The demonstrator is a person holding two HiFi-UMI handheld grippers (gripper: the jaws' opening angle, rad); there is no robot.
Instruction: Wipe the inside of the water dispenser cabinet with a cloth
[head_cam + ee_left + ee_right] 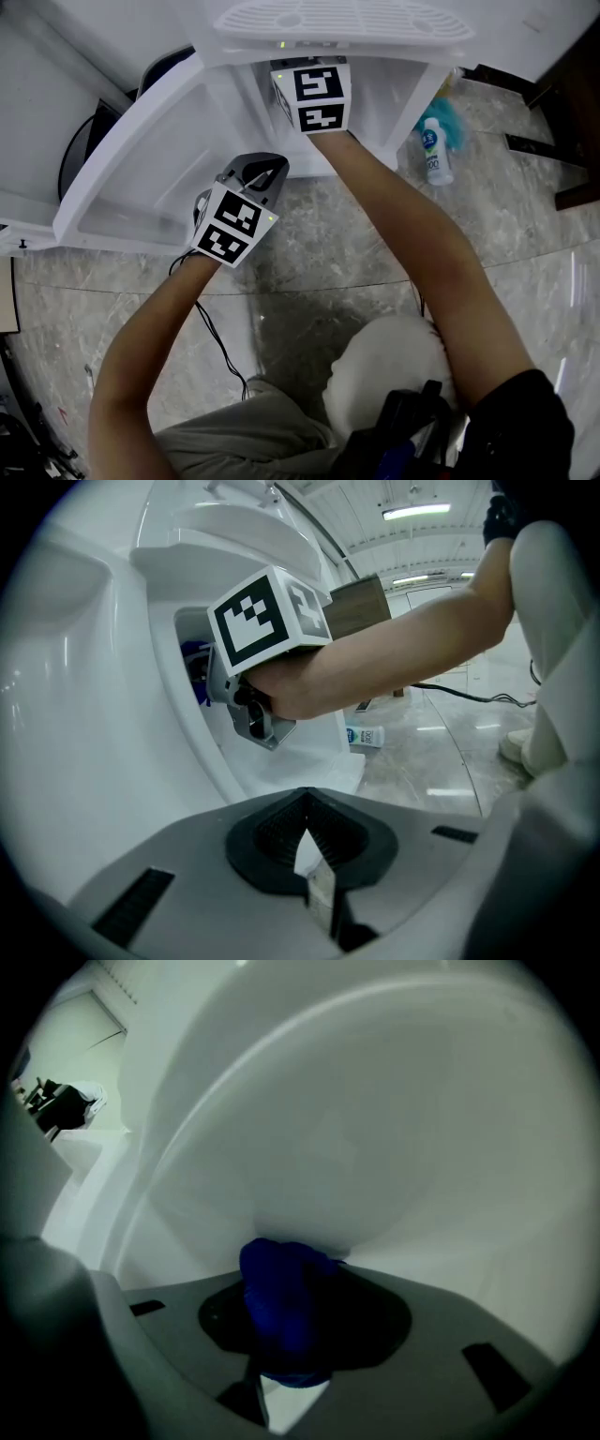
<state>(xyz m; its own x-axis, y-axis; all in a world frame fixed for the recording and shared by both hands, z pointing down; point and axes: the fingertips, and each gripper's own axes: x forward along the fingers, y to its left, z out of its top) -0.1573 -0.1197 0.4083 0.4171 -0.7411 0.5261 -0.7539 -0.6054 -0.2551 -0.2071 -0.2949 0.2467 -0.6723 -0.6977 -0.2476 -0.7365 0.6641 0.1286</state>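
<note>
1. The right gripper (pixel 286 1279) has its fingers clamped on a blue cloth (pixel 281 1314). The cloth is bunched between them and bulges past their tips.
2. Just beyond those fingertips is the white inner wall of the cabinet (pixel 375 1147). The cloth seems to press on it, though the light in there is too dim to show the contact clearly.
3. In the head view, that gripper's marker cube (pixel 311 97) sits at the cabinet's mouth. The fingers ahead of it are inside, hidden under the top.
4. The left gripper (pixel 306 803) has its fingers closed together, and nothing shows between them.
5. Ahead of and above the left fingers are the right gripper's cube and the person's forearm (pixel 403 644). A patch of the blue cloth shows just left of the cube, inside the opening.
6. The open door (pixel 141 159) lies to the left of the left fingers, which hover near its edge.
7. A bottle (pixel 434 150) lies on the floor (pixel 525 234), well right of the right fingers and outside the cabinet.
</note>
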